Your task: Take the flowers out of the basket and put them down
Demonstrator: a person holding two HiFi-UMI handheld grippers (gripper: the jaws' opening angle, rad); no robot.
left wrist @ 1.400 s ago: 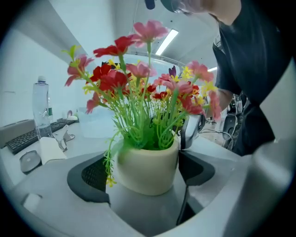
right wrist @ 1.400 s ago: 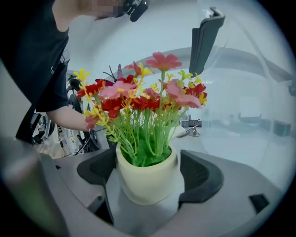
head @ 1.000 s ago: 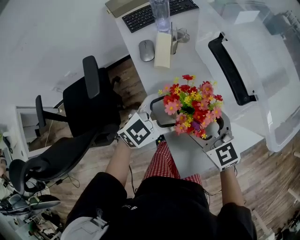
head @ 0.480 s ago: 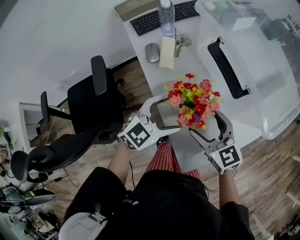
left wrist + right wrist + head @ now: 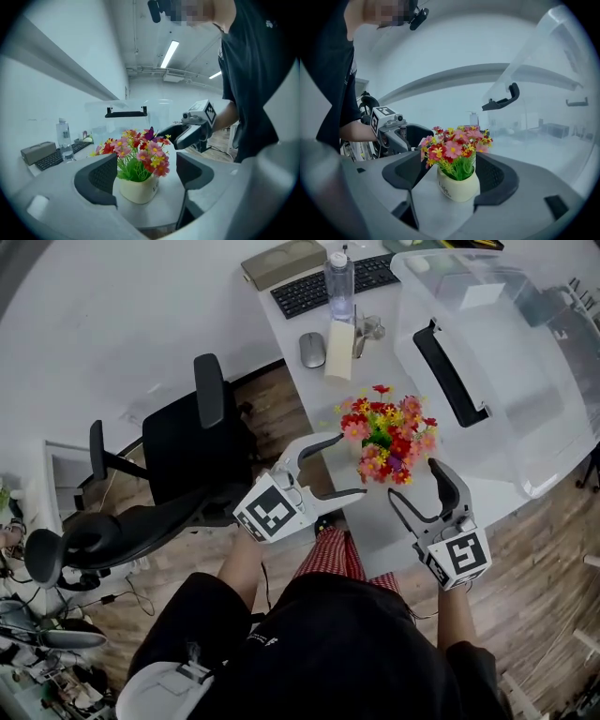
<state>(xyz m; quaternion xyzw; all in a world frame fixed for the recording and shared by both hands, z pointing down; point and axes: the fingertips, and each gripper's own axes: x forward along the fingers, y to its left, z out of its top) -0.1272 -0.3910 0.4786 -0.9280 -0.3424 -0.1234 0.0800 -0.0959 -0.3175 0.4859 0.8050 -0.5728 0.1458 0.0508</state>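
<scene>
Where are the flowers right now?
In the head view, the flowers stand on the white desk near its front edge, left of the big clear box.

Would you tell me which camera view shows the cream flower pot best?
The right gripper view: the pot stands in full view, its printed side facing the camera. The left gripper view shows it too, print barely visible. In the head view the flowers cover it from above.

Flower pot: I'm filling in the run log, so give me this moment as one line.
flower pot: upright on table, untouched | left gripper: open, empty, jaws just closed a little | right gripper: same
</scene>
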